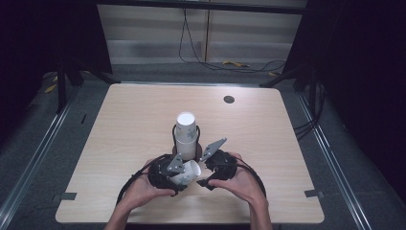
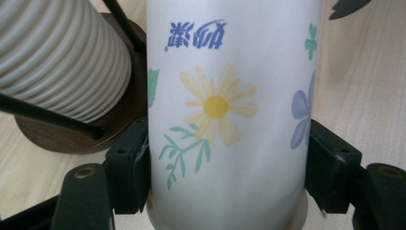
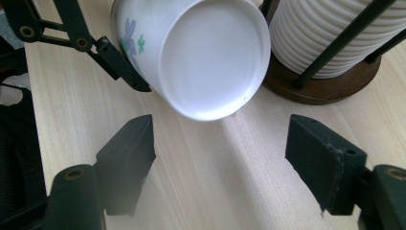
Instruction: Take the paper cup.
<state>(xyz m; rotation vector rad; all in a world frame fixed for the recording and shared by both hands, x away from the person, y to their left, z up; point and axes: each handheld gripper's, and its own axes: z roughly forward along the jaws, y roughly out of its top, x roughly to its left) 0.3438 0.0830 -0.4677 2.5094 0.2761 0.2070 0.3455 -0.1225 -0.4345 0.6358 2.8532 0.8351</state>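
Left hand-held gripper [image 2: 225, 179] clamped on flowered cup [image 2: 225, 110], tipped sideways above worktop [image 1: 119, 143]. Right hand-held gripper [image 3: 220, 158] open, empty, facing cup base; cup stack [image 1: 186, 134] just beyond.

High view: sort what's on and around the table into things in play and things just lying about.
In play:
- flowered paper cup, clamped between the left gripper's fingers
- stack of ribbed cups in its wooden-based holder
- right gripper, open, facing the cup's base

Lying about:
- dark round disc near the table's far edge
- cables on the floor beyond the table
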